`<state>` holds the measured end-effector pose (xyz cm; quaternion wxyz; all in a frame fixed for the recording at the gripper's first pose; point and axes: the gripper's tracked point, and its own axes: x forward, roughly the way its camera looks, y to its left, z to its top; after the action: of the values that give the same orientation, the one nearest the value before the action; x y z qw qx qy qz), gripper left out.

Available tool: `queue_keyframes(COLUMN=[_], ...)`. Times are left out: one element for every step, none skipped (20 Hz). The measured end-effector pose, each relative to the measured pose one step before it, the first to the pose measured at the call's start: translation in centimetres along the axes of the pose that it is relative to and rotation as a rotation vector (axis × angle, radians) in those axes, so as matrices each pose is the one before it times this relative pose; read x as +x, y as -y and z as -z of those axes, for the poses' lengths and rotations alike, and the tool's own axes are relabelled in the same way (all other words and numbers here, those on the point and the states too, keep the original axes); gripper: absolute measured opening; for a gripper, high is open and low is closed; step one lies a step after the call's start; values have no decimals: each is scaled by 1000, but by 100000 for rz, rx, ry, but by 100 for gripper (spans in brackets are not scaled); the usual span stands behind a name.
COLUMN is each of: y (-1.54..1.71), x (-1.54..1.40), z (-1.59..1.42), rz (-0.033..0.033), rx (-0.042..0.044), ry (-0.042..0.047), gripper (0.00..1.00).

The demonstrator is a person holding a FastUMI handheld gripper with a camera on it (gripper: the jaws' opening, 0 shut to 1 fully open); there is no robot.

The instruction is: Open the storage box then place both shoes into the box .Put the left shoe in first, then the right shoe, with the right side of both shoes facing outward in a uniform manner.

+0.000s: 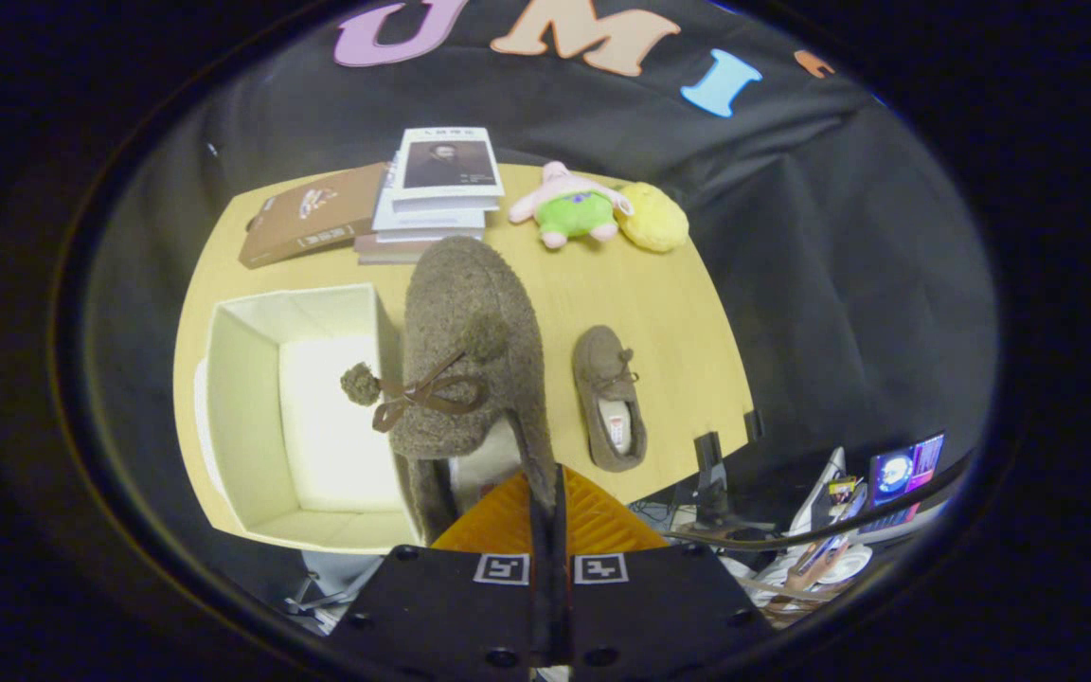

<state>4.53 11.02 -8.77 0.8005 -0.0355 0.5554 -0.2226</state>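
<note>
A brown fuzzy wool slipper with a ribbon bow and pom-poms (472,360) hangs lifted in the air, its toe pointing away from the camera, held by the rim of its heel opening. The gripper (547,497) has its two fingers pressed together on that heel rim, pinching the fabric between them. One pom-pom dangles to the side, over the box.

Just beside the held slipper, below it, stands an open cream-coloured fabric storage box (252,407) on a light wooden table (688,322); its pale inside shows nothing in it, and the held slipper overlaps the box's near wall in the view.

On the other side of the held slipper, a second matching brown slipper (610,396) lies flat on the table, sole down, toe pointing away, apart from the box.

Beyond both, at the far edge of the table, sit a brown flat cardboard package (311,225) and a stack of books (437,189), touching each other. Near them lie a pink and green plush toy (569,206) and a yellow round plush (654,218), side by side.
</note>
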Motion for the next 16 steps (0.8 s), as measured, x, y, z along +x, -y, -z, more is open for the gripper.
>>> queue_keyframes(y=[-1066, -1223, -1227, -1581, -1426, -1364, -1111, -1090, -1019, -1167, -1316, -1237, -989, -801, -489, -517], x=[-677, -505, -549, -186, 87, 211, 371, 544, 648, 898, 1074, 1228, 1092, 1084, 885, 999], z=[-239, -133, -99, -89, -131, 80, 247, 226, 160, -7, 31, 67, 296, 267, 447, 329], rz=[-1143, -1372, -1536, -1938, -2126, -1632, -1423, -938, -1191, -1672, -2396, -2587, -1808, -797, 2, 351], rx=[-588, -934, -879, -799, -970, -708, -840, -998, -288, -25, 277, -424, -312, -863, -1452, -2025], ry=[1317, 1032, 727, 553, 96, -928, -1338, -1674, -1385, -1040, -687, -896, -1425, -1834, -1804, -1876], gripper=[4, 4, 4, 4, 4, 4, 4, 3, 3, 3, 3, 3, 3, 3, 3, 4])
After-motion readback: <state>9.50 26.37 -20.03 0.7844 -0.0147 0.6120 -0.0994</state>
